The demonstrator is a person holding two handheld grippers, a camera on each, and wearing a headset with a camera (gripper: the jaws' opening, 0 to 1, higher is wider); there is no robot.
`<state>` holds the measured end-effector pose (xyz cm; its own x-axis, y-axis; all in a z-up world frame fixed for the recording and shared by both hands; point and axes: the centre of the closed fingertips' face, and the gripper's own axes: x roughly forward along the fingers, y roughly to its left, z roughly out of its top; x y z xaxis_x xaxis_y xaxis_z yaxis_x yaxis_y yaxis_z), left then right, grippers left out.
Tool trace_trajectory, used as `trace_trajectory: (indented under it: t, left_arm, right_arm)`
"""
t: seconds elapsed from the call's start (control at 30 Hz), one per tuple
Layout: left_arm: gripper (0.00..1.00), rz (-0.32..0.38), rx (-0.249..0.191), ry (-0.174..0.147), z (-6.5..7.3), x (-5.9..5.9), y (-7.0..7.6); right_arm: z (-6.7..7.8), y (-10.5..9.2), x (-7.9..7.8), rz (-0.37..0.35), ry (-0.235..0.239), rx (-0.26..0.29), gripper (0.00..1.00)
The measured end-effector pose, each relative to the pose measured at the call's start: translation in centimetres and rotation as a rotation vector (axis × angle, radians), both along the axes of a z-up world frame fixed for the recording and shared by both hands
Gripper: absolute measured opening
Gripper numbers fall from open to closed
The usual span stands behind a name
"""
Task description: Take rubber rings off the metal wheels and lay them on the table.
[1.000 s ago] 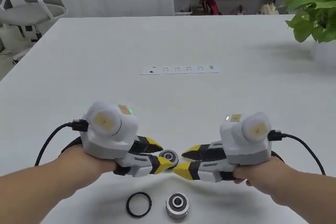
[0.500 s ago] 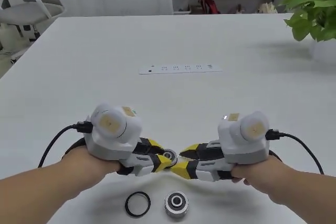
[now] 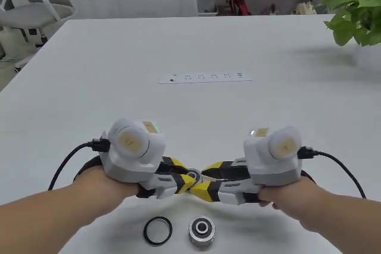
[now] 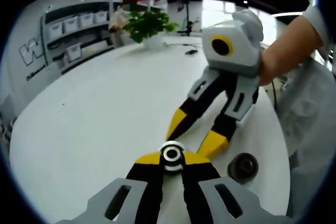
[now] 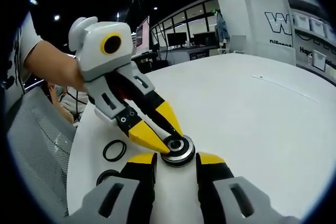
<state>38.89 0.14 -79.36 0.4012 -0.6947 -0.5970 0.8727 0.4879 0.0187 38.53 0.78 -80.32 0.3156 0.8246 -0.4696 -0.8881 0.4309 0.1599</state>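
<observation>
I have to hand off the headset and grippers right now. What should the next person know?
Left gripper: shut on a metal wheel.
Right gripper: open, its jaws either side of that same wheel, no clear grip yet.
Done: one rubber ring lies flat on the table, beside a bare wheel and apart from it.
Left: the held wheel looks to have its dark ring on; pull it off and lay it by the first.
</observation>
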Motion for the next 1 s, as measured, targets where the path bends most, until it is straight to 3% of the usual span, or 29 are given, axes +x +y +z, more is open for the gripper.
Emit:
trace_trajectory:
  t: [0.3,0.77,1.0]
  left_arm:
    - [0.13,0.011,-0.002,-0.001,0.0,-0.1,0.0]
    - [0.13,0.019,-0.006,-0.001,-0.1,-0.1,0.1]
    - [0.13,0.022,-0.008,0.0,0.0,-0.1,0.1]
  right_arm:
    - [-0.2,0.1,0.1,-0.008,-0.035,-0.023,0.25]
    - [-0.2,-0.7,-0.1,-0.006,-0.018,-0.029,0.2]
    - [-0.5,-1.3,-0.3,-0.003,0.001,-0.04,0.11]
